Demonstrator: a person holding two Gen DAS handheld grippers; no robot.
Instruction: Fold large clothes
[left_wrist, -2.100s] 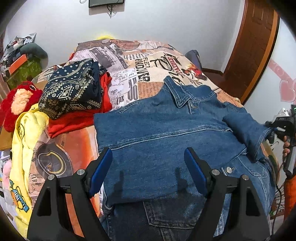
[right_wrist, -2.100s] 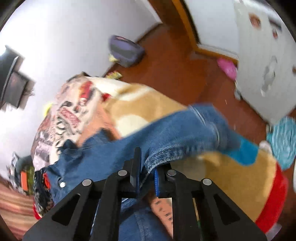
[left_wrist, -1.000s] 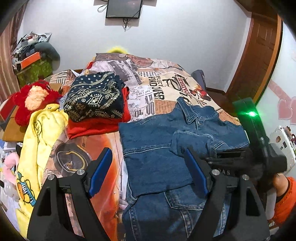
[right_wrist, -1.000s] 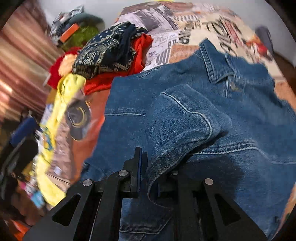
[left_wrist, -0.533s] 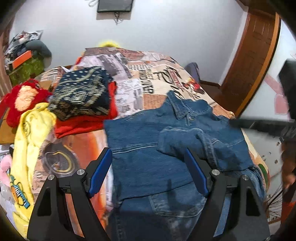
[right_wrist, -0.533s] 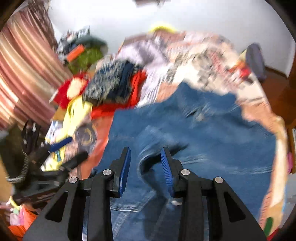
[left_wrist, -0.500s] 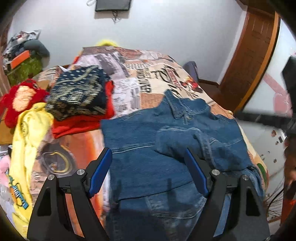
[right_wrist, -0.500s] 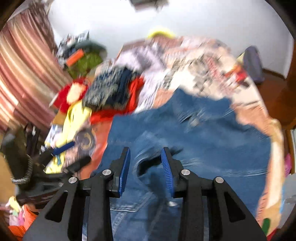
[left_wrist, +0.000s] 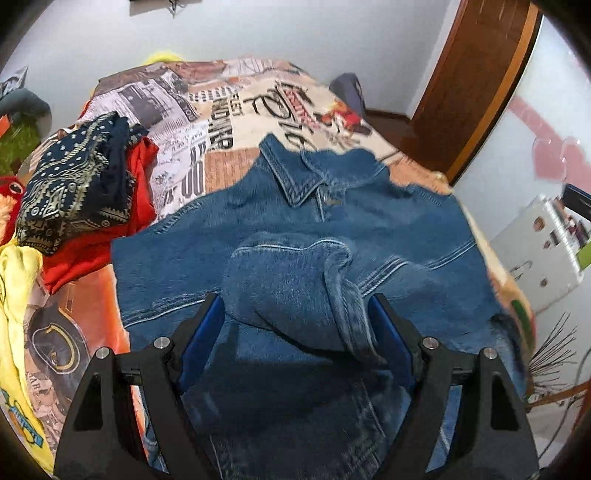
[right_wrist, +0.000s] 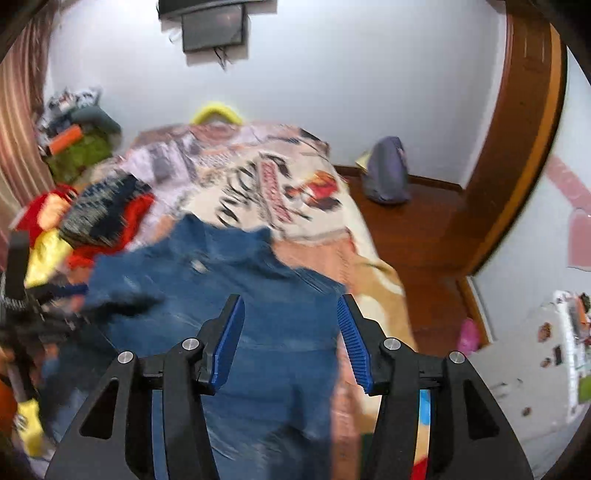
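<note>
The left gripper (left_wrist: 295, 325) has its jaws spread wide, and its blue pads (left_wrist: 201, 338) stand on either side of a sleeve (left_wrist: 291, 291) that lies folded across the denim jacket (left_wrist: 369, 221); whether the pads touch the cloth cannot be told. The right gripper (right_wrist: 290, 339) hangs above the same jacket with its jaws opening and nothing pinched between them. The jacket lies spread flat on the bed's printed cover (left_wrist: 229, 99), collar (left_wrist: 288, 173) towards the far wall. To the left of it sits a pile of a dark patterned cloth (left_wrist: 74, 184) on a red garment (left_wrist: 88, 247), with a yellow garment (left_wrist: 14, 280) nearer the edge. In the blurred right wrist view, a grey bag (right_wrist: 388, 173) rests on the wooden floor (right_wrist: 424, 236) beside the bed.
</note>
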